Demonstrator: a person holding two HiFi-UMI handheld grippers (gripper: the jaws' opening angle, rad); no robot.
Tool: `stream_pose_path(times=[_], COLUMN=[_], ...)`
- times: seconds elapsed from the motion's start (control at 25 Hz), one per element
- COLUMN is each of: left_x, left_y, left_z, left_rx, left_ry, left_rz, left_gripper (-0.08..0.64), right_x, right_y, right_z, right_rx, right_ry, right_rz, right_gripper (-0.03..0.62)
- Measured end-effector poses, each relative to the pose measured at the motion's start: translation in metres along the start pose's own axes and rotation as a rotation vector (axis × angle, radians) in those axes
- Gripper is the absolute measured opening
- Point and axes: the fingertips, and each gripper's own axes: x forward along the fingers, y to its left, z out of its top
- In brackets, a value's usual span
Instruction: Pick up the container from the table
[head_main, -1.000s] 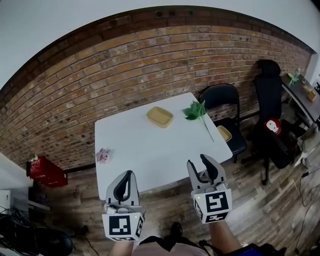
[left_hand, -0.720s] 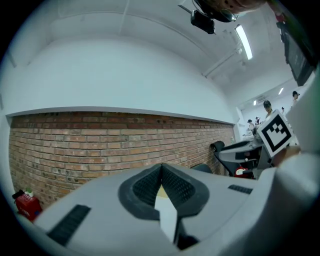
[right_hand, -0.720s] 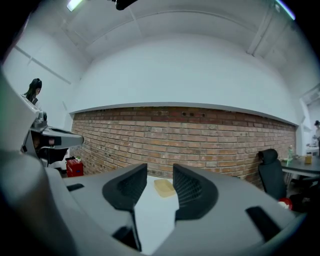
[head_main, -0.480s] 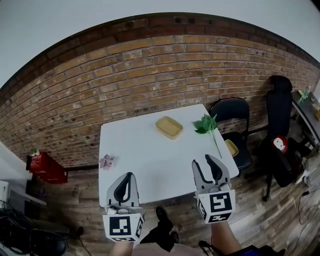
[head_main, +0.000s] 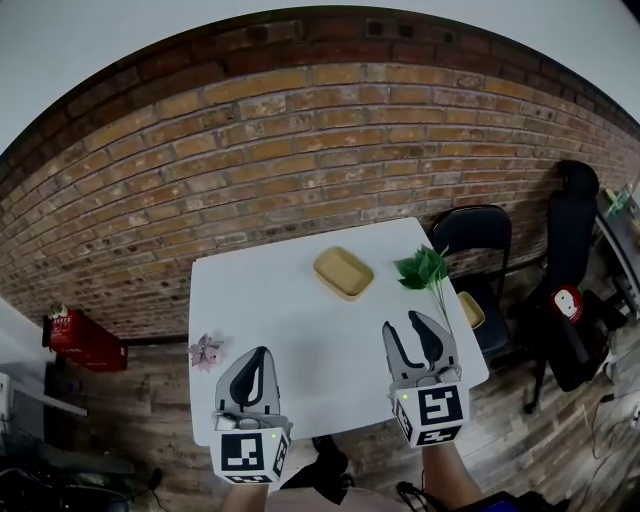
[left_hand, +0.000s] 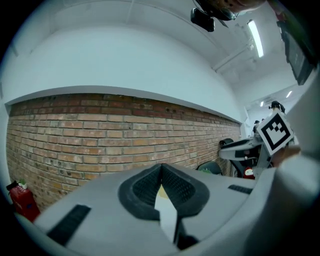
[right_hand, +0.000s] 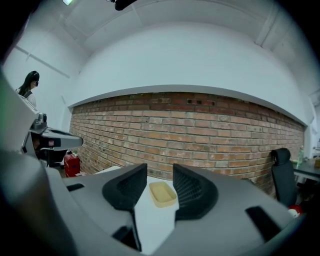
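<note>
Green leaf sprig (head_main: 422, 270) near black chair (head_main: 478, 235); pink flower (head_main: 206, 351) well apart; red object (head_main: 75, 340) by brick wall (head_main: 300, 150).

no readable text, label or number anywhere

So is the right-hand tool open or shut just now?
Open. The jaws of the right gripper stand apart with nothing between them; the yellow container lies farther off on the table, seen through the gap.
</note>
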Motion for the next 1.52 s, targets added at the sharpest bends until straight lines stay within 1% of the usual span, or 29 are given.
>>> stream_pose_path(times=[0.16,0.36,0.56,0.8,1.0,1.16,1.36,1.52], left_x=[0.037,0.072,0.091,0.103,0.117,0.132,0.150,0.161], left_y=[0.015,0.041,0.059,0.070,0.075,0.070,0.069,0.065], left_z=[0.001,0.015,0.033,0.040,0.034,0.022,0.001,-0.023], left_rx=[-0.002,-0.003,0.004,0.002,-0.015,-0.030,-0.043,-0.061], left_ry=[0.004,-0.028,-0.070,-0.078,-0.055,-0.026,0.028,0.091], left_rz=[-0.005,0.003,0.010,0.018,0.039,0.035,0.055,0.074], left_gripper=[0.009,0.009,0.009,0.009,0.009,0.009,0.009,0.009], right_x=[0.042,0.084,0.108,0.125,0.142,0.159,0.182,0.202], right_y=[-0.008,-0.015,-0.022,-0.026,-0.033,-0.039,-0.044,-0.048], right_z=[0.008,0.028,0.055,0.071,0.063,0.051,0.026,0.003], right_rx=[-0.013,-0.041,-0.076,-0.098,-0.103,-0.105,-0.094,-0.090], right_ry=[0.002,-0.012,-0.045,-0.050,-0.017,0.017,0.064,0.111], right_rz=[0.006,0.003,0.003,0.011,0.030,0.056,0.101,0.141], right_gripper=[0.163,0.160,0.160,0.160,0.160,0.156,0.156,0.156])
